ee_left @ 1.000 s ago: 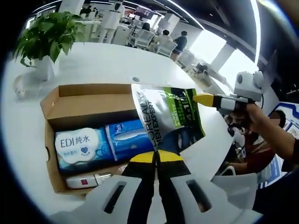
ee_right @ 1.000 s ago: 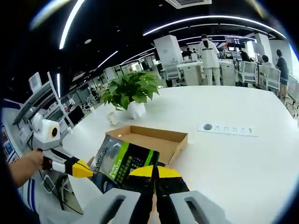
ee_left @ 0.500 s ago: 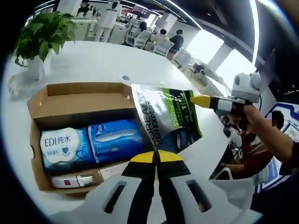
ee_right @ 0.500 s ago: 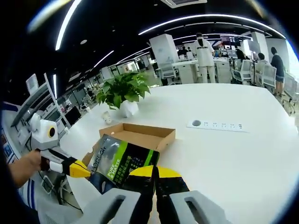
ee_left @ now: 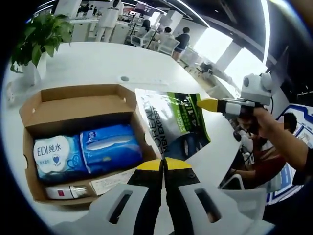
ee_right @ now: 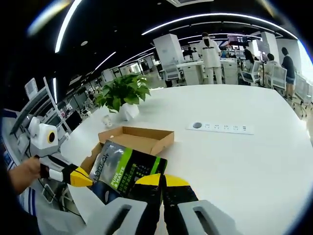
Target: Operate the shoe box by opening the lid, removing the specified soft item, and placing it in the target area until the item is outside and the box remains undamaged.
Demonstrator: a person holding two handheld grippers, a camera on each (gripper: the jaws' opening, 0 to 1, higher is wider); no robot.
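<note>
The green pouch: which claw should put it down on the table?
Probably the right claw: it pinches the green pouch out toward the bare white table. The left claw holds the edge nearer the box.

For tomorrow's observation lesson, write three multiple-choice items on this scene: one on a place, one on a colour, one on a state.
1. Where is the potted plant?
A. on the white table, beyond the box
B. inside the box
C. on the floor

2. What colour are the two wipe packs in the cardboard box?
A. red
B. blue
C. yellow

3. How is the green-and-black pouch held?
A. lying loose in the box
B. by both grippers
C. by one bare hand

Answers: 1 A, it stands on the tabletop; 2 B, blue wrappers; 3 B, left gripper and right gripper clamp opposite edges.
</note>
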